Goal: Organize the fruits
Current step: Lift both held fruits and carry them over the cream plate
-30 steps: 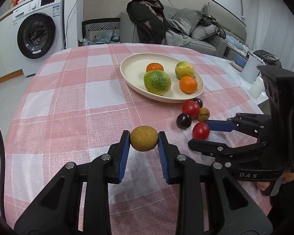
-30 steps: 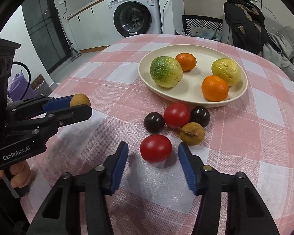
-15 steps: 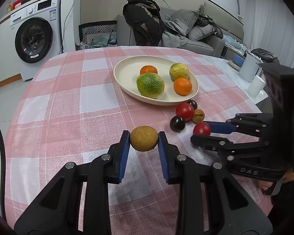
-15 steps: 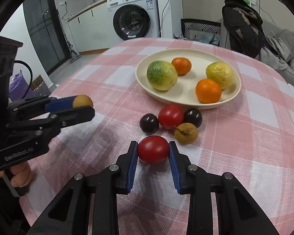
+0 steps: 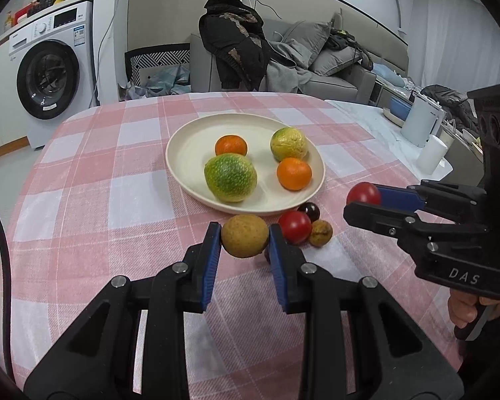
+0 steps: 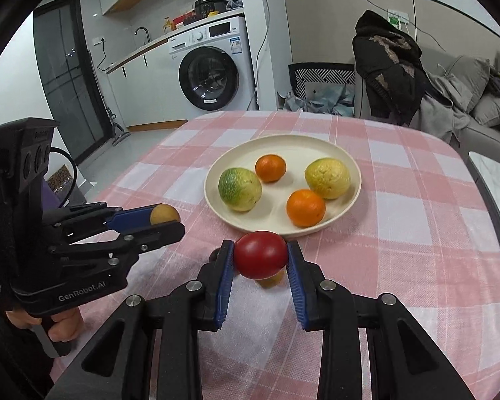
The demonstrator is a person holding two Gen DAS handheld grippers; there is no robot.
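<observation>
My left gripper [image 5: 245,238] is shut on a small tan-brown round fruit [image 5: 245,235], held above the cloth just in front of the cream plate [image 5: 186,143]. The right gripper [image 6: 260,256] is shut on a red tomato [image 6: 260,254], lifted off the table near the plate's front rim [image 6: 316,230]. On the plate lie a green-yellow citrus [image 5: 230,177], a yellow-green citrus [image 5: 288,144] and two oranges [image 5: 294,173] [image 5: 231,145]. Left on the cloth are another red tomato [image 5: 295,227], a dark plum [image 5: 309,210] and a brown wrinkled fruit [image 5: 320,232].
The round table wears a pink and white checked cloth [image 5: 93,180]. A white jug [image 5: 420,123] and cup [image 5: 431,155] stand on a side surface at the right. A washing machine [image 6: 213,66] and a sofa with clothes [image 5: 283,60] lie beyond the table.
The right gripper closed on the red tomato and lifted it off the cloth towards the plate. My left gripper carried the brown fruit closer to the plate.
</observation>
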